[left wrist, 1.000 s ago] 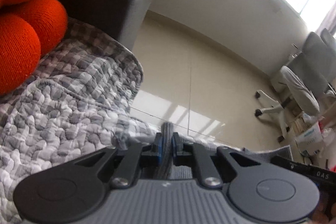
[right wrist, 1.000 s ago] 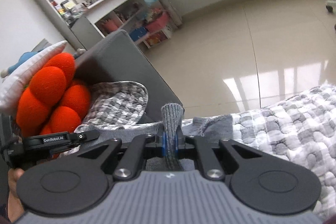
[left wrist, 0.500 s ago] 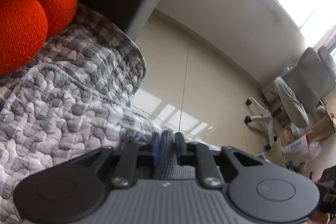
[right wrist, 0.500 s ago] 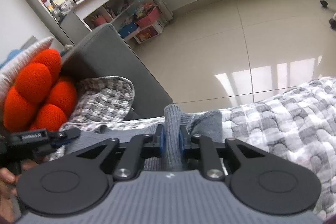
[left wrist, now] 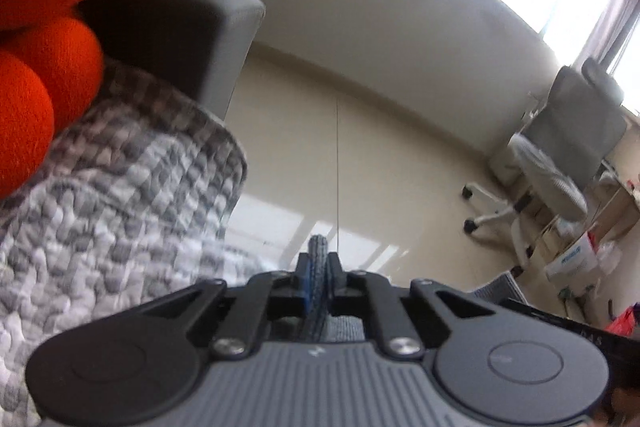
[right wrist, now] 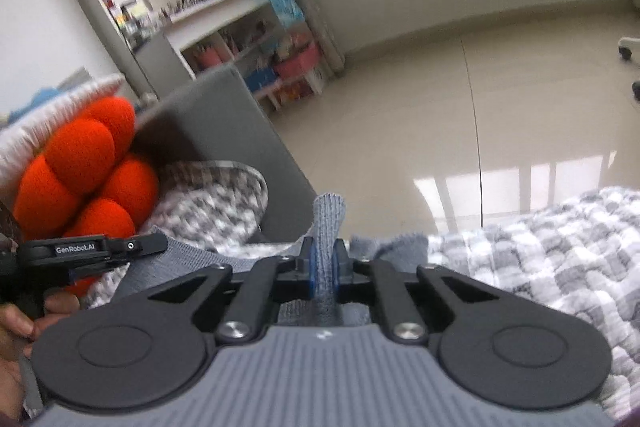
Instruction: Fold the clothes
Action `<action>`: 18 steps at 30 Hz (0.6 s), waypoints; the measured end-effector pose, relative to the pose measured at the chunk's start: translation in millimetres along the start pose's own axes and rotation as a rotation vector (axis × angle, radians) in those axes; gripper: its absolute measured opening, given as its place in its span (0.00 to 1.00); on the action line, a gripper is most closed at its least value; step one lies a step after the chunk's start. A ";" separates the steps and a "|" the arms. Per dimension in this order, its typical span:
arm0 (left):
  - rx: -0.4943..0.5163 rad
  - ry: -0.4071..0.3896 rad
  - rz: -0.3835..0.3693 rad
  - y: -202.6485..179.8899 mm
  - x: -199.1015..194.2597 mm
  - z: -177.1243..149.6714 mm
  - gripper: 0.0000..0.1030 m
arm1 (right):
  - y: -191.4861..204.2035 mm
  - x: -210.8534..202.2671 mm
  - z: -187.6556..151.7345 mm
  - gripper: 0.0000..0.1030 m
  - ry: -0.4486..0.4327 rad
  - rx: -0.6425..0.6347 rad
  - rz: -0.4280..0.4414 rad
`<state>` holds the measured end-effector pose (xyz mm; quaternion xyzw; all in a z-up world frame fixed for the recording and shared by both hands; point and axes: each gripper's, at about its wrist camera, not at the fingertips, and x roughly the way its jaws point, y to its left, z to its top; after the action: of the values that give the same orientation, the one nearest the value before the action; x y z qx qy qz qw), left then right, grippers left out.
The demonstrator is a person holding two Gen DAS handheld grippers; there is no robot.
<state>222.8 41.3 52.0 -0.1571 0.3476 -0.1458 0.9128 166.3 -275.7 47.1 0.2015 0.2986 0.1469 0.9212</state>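
both grippers (left wrist: 318, 277) (right wrist: 323, 267) pinch the grey garment (right wrist: 326, 223); only the right view shows bookshelves (right wrist: 224, 27)

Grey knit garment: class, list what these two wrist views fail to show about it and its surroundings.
- Garment: its type and full shape are hidden; both views show only pinched folds, the rest is behind the gripper bodies.
- Left gripper: its hand is barely visible, cut off at the left view's lower right edge.
- Shelf contents: blurred and too small in the right view.
- Cushion: cropped by the left view's edge.
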 end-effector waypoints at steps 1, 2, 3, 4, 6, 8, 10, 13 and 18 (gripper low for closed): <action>0.000 0.002 0.011 -0.9 3.4 1.4 0.07 | 0.3 0.7 1.0 0.10 -0.008 0.002 -0.013; 0.003 0.012 0.027 -1.5 8.4 1.8 0.07 | 0.6 1.3 1.9 0.10 -0.015 0.004 -0.027; 0.012 0.033 0.052 -1.7 15.0 1.1 0.07 | 0.5 3.2 2.4 0.10 -0.016 0.007 -0.043; 0.023 0.049 0.079 -1.5 19.5 -0.2 0.08 | -0.5 8.5 1.5 0.10 0.002 0.010 -0.072; 0.040 0.073 0.128 -0.9 24.5 -3.7 0.17 | -1.6 22.2 -2.3 0.13 0.060 0.006 -0.140; 0.027 0.052 0.130 0.9 14.2 -3.4 0.21 | 3.1 24.7 -6.6 0.18 0.080 -0.026 -0.162; 0.015 0.012 0.131 2.6 -5.7 -0.5 0.33 | 9.0 15.1 -6.0 0.33 0.057 -0.039 -0.171; 0.006 -0.031 0.170 2.8 -40.0 1.4 0.35 | 16.7 -10.0 -1.8 0.51 0.001 -0.031 -0.213; -0.018 -0.013 0.210 -7.5 -99.0 -21.8 0.35 | 36.3 -61.6 -12.1 0.51 -0.010 0.001 -0.263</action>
<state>135.9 67.7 97.7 -0.1288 0.3574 -0.0452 0.9239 105.5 -264.6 85.0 0.1618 0.3181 0.0236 0.9338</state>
